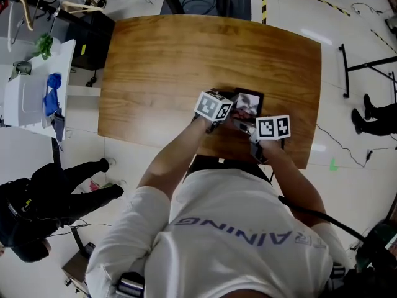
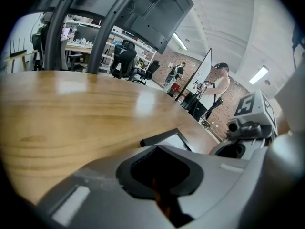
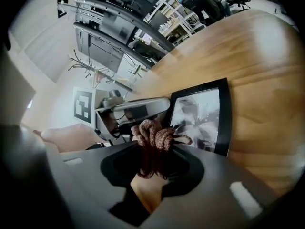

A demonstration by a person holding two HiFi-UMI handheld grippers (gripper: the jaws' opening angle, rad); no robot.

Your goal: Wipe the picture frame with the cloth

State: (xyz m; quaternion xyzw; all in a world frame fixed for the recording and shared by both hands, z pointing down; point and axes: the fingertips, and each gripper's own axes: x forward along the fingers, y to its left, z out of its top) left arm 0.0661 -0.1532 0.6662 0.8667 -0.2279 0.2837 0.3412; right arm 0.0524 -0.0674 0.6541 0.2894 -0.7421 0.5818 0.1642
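The picture frame lies flat on the wooden table, on the near right part, right in front of the person. It has a black edge and a grey flower picture under the glass.

The right gripper is squeezed tight on the cloth. The cloth is a brown-red bunch, all twisted up, and it sticks out past the tips. It hangs over the near edge of the frame, and I can't tell if it is touching the glass or is just above it.

The left gripper has its jaws pressed close together with nothing between them. It sits at the left side of the frame, touching it or just beside it. I think it is there to stop the frame from sliding.

I think the wiping is only at its start. The cloth is in hand and at the frame, and most of the glass lies beyond it, toward the far side.

Next, I think the cloth has to press down softly on the glass and rub across it, from side to side and then toward the far edge. The left gripper should hold the frame steady, or it may slip on the smooth wood.
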